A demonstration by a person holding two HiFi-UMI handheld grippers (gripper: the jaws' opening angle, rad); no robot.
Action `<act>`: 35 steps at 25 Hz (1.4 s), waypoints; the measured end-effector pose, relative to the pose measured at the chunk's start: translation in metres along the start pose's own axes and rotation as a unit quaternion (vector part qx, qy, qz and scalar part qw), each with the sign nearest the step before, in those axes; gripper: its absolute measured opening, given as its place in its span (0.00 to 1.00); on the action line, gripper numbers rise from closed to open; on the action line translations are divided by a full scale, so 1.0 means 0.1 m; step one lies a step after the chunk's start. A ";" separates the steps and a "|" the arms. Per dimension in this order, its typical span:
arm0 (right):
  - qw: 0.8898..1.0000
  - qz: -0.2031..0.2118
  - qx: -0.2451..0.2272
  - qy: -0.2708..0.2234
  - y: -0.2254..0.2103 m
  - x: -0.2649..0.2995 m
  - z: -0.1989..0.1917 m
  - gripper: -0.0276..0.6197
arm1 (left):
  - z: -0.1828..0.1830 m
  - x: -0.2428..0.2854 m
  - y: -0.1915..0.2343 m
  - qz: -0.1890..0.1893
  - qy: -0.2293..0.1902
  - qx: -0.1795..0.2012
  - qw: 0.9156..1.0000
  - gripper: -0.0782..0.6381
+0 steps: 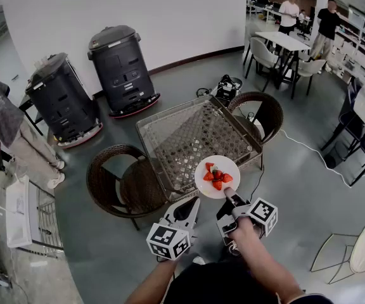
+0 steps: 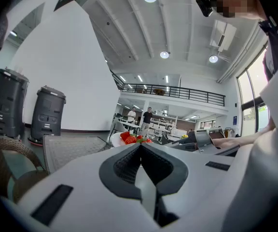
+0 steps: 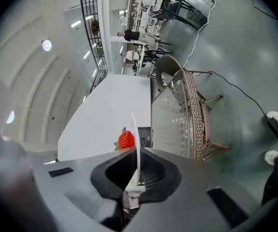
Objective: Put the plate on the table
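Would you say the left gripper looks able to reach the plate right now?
Probably yes: the left gripper sits close beside the plate with nothing between them, though it is shut and would need to open first.

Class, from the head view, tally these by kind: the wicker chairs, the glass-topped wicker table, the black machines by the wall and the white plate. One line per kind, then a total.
Wicker chairs: 2
Black machines: 2
Wicker table: 1
White plate: 1
Total: 6
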State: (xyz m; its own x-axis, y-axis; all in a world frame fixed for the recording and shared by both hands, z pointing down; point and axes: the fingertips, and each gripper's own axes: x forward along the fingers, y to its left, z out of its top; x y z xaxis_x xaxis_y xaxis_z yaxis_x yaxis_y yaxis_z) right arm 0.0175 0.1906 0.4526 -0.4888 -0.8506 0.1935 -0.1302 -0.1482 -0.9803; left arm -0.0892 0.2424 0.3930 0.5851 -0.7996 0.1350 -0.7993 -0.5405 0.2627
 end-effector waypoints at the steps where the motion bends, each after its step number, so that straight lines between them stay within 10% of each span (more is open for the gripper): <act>1: 1.000 -0.002 0.000 0.001 0.01 0.00 0.00 0.06 | 0.01 0.00 0.00 0.000 0.000 0.000 1.000 0.12; 35: 1.000 -0.008 0.016 0.017 -0.11 0.34 0.57 0.06 | -0.03 0.60 0.04 0.023 0.021 -0.005 1.000 0.12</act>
State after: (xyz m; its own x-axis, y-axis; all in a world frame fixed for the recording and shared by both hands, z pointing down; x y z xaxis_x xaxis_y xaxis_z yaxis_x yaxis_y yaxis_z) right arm 0.0510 0.1343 0.4676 -0.5154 -0.8311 0.2090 -0.1098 -0.1778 -0.9779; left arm -0.0574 0.1929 0.4047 0.5537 -0.8117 0.1862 -0.8238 -0.5013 0.2647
